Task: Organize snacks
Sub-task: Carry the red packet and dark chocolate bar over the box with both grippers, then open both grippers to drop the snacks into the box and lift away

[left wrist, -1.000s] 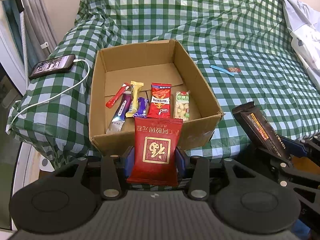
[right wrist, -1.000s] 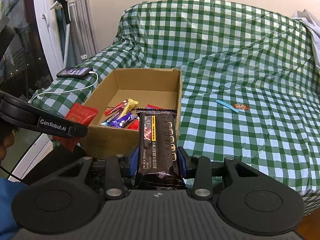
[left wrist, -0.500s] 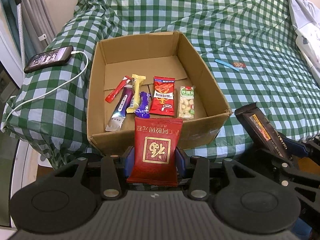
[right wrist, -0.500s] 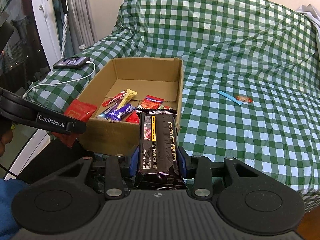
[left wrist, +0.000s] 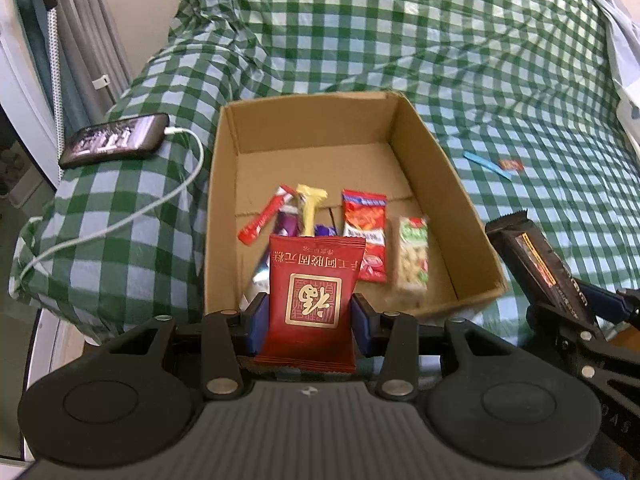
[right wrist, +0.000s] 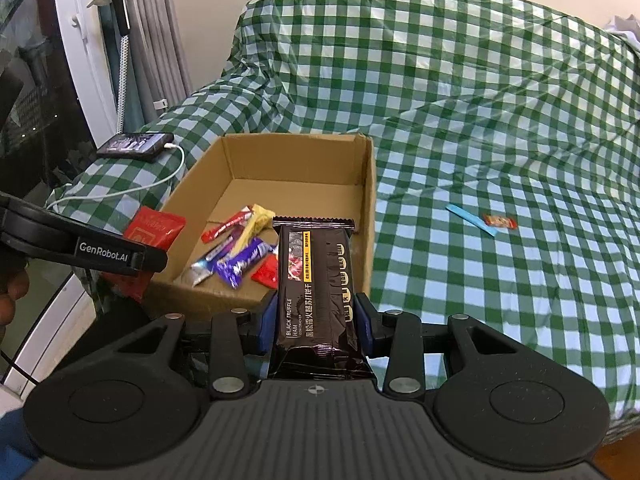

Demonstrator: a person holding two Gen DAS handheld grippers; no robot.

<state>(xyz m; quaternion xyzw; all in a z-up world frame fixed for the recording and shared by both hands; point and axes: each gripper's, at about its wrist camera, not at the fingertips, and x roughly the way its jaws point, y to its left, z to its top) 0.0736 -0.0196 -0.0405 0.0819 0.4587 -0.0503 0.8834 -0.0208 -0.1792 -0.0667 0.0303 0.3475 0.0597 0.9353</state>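
The left hand-held gripper [left wrist: 306, 320] is part-closed on a red snack packet [left wrist: 314, 300], its blue pads pressing the packet's two side edges low down, so most of the packet stands up above the jaws. The right hand-held gripper [right wrist: 314, 320] grips a black cracker pack [right wrist: 318, 300] the same way, by its long sides near the bottom seam.

Both look light, I'd say. The red packet seems a soft, puffy foil pouch that would crumple under a hard squeeze; taking it across the width, as here, looks right. The black pack is longer and glossy, likely slippery and with brittle crackers inside, so a hold nearer its middle would keep it from tipping.

The red packet carries a gold square emblem and gold lettering; the black one has a serrated top seam, a small food picture and white lettering down its face.

Both are held in the air at the near edge of the bed, just short of the cardboard box [left wrist: 440, 168], which sits near the bed's left corner on a green checked cover [right wrist: 480, 100]. Several small snacks [left wrist: 364, 232] lie in the box's near half. A blue stick [right wrist: 471, 219] and a small red wrapper [right wrist: 499, 221] lie on the cover, well to the right of the box.
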